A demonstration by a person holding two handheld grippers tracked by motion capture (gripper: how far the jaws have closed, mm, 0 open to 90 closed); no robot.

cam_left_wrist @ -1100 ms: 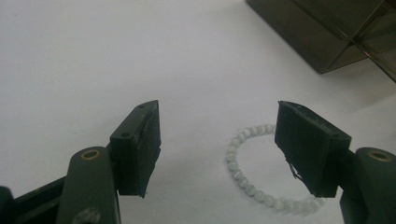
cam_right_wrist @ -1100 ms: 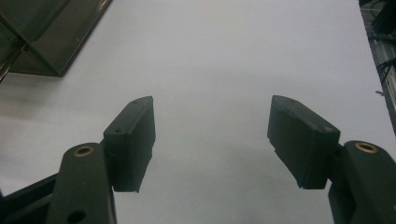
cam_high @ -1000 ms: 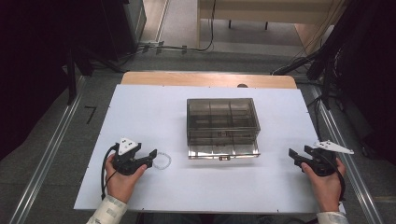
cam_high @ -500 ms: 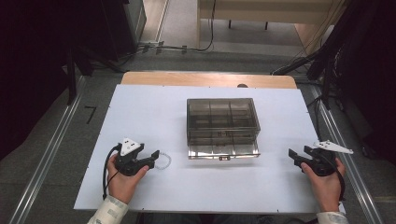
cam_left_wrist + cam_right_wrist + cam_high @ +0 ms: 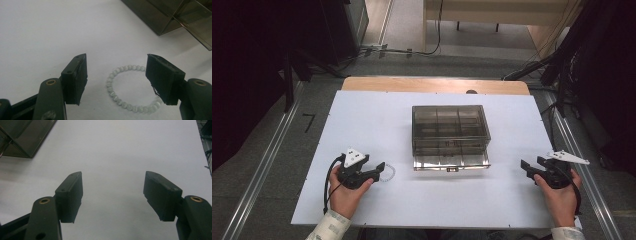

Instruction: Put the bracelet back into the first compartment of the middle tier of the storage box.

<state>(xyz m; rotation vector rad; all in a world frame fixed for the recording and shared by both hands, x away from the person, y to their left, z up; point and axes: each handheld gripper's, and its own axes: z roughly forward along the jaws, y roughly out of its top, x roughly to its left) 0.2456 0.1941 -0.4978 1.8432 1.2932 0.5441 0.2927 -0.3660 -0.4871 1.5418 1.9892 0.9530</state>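
White bead bracelet (image 5: pixel 132 89) lies flat on the white table (image 5: pixel 377 120), front-left area, just left of the smoked clear box (image 5: pixel 450 127); in the left gripper view it sits between the two jaws, nearer the right-hand jaw, whose tip overlaps its rim; contact there cannot be told; left gripper (image 5: pixel 380 168) held low by the left hand (image 5: pixel 344 192), jaws spread wide, grasping nothing; box is mid-table, divided into compartments, with a clear drawer (image 5: pixel 451 161) pulled out at its front; right gripper (image 5: pixel 527 167) rests at front-right, well apart from the box, held by the right hand (image 5: pixel 560 192); its jaws also spread wide over bare table, empty; grey three-cornered plate (image 5: pixel 568 157) on top of it.
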